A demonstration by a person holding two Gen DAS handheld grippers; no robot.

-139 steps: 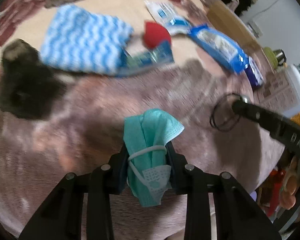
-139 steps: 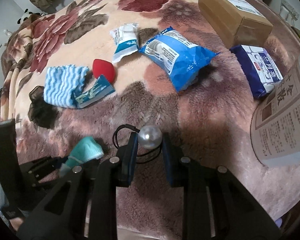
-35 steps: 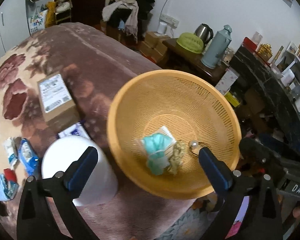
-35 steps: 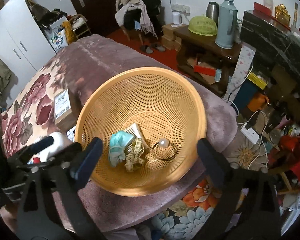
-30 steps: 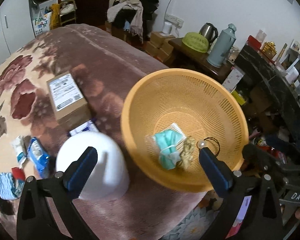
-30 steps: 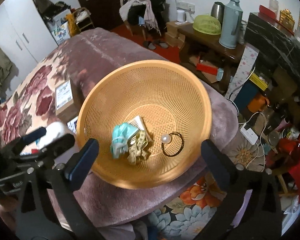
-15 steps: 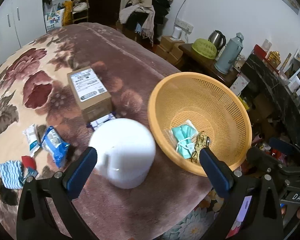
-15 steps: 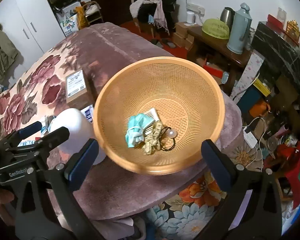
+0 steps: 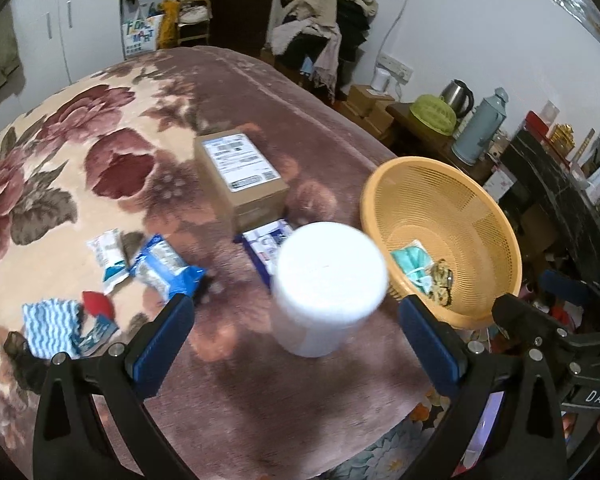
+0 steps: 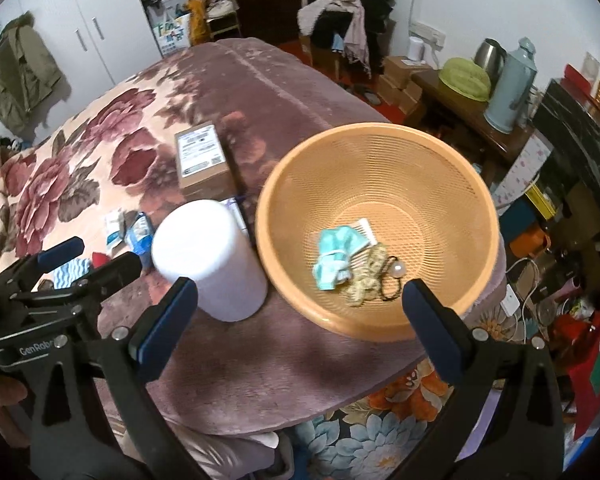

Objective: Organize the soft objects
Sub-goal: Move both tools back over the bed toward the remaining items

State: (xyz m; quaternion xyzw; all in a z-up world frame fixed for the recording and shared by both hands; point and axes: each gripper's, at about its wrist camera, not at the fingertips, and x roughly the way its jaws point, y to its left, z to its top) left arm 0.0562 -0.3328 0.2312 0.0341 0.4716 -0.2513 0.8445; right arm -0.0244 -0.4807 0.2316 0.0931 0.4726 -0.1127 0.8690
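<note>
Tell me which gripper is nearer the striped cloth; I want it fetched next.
Left. The left gripper hangs over the bed just right of the striped cloth; the right gripper sits farther right, by the basket.

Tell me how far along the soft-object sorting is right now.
Done: the teal face mask, a yellowish tape bundle and the pearl hair tie lie in the orange basket. In hand: nothing; left gripper and right gripper are open. Left: the striped cloth, red sponge and blue packets on the blanket.
</note>
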